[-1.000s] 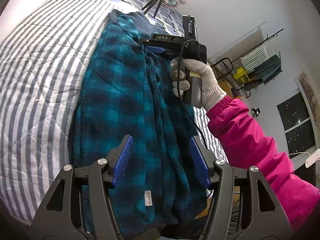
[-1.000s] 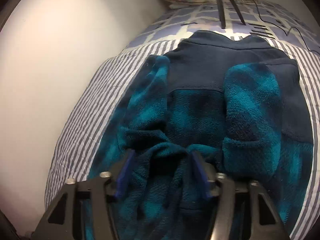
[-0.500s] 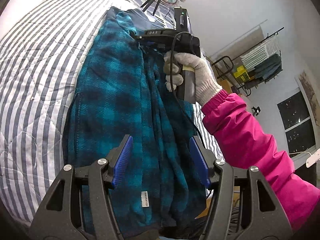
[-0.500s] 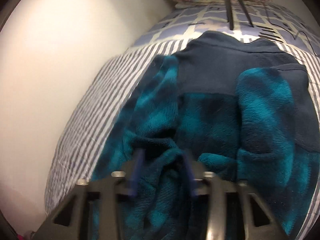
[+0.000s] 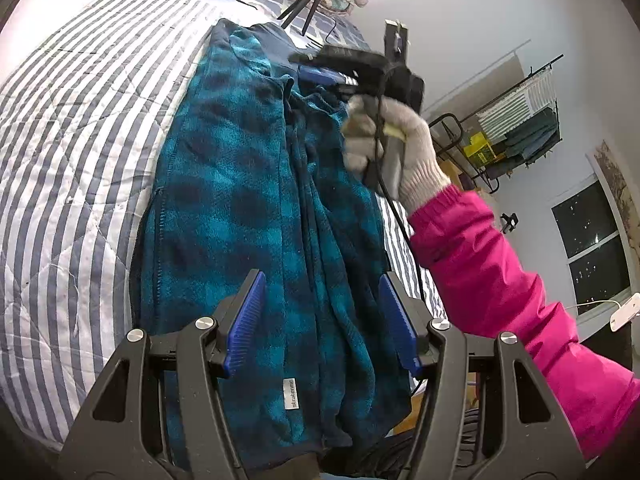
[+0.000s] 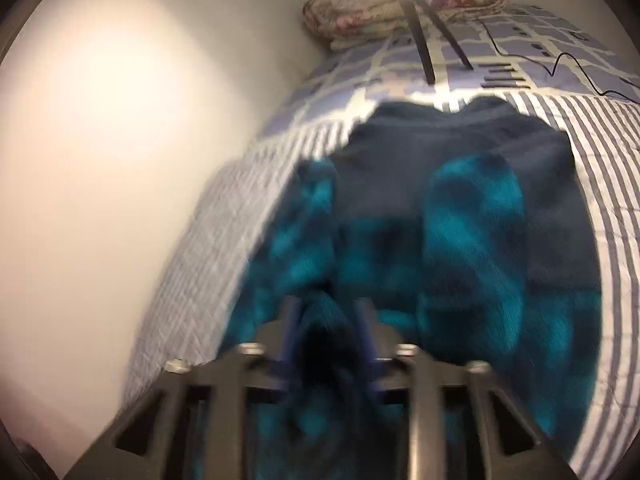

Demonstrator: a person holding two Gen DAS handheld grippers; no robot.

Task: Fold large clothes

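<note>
Striped grey-and-white bedding covers the bed, with a blue checked sheet and a rolled floral quilt at its far end against a pale wall. On the bed lies the teal plaid fleece jacket, spread lengthwise, its navy collar toward the far end and its hem with a small white label nearest the left wrist camera. The left hand-held gripper hovers over the hem end with its blue pads set wide apart and nothing between them; fleece shows through the gap below. Farther up the jacket, a gloved hand in a pink sleeve grips the handle of the right hand-held gripper, which sits over the fleece near the shoulder area. From the right wrist camera, heavily blurred, that gripper's pads stand close together with a dark bunch of fleece between them, apparently pinched, and both sleeves are seen folded inward across the jacket's body. A black tripod stands on the checked sheet beyond the collar. Beside the bed, a wire rack holding folded items stands against the wall, next to a dark window.
</note>
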